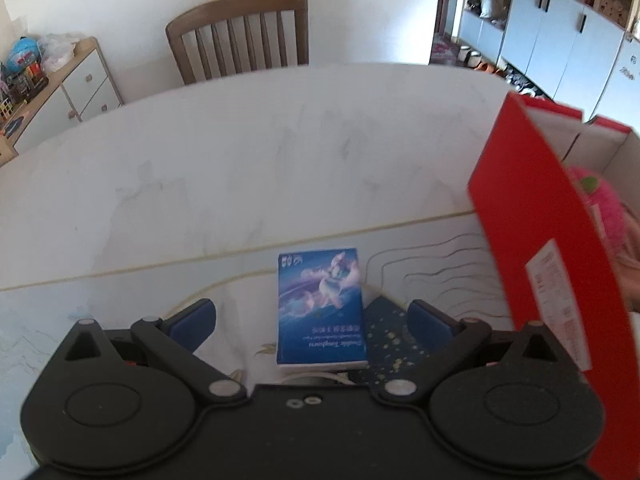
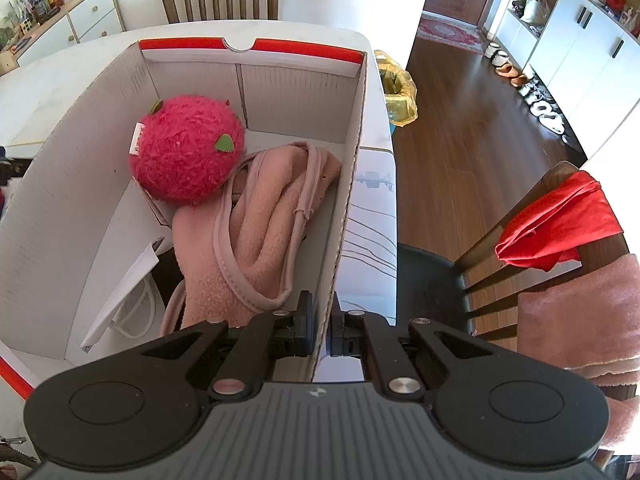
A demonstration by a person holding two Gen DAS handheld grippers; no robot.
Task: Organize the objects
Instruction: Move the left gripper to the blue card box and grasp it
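Note:
A blue tissue pack (image 1: 321, 307) with a pale unicorn print lies flat on the table mat, between the spread fingers of my left gripper (image 1: 314, 320), which is open just above it. The pads do not touch the pack. To its right rises the red outer wall of the cardboard box (image 1: 532, 248). My right gripper (image 2: 320, 320) is shut on the box's right wall (image 2: 348, 200), one pad inside and one outside. Inside the box lie a pink fuzzy ball (image 2: 188, 152) with green leaves, a pink fleece bag (image 2: 260, 216) and a white flat item (image 2: 124, 288).
The white marble table (image 1: 240, 152) stretches ahead of the pack, with a wooden chair (image 1: 240, 36) behind it. A second chair (image 2: 552, 232) with a red cloth (image 2: 560, 220) stands right of the box. A yellow bag (image 2: 398, 92) sits past the table edge.

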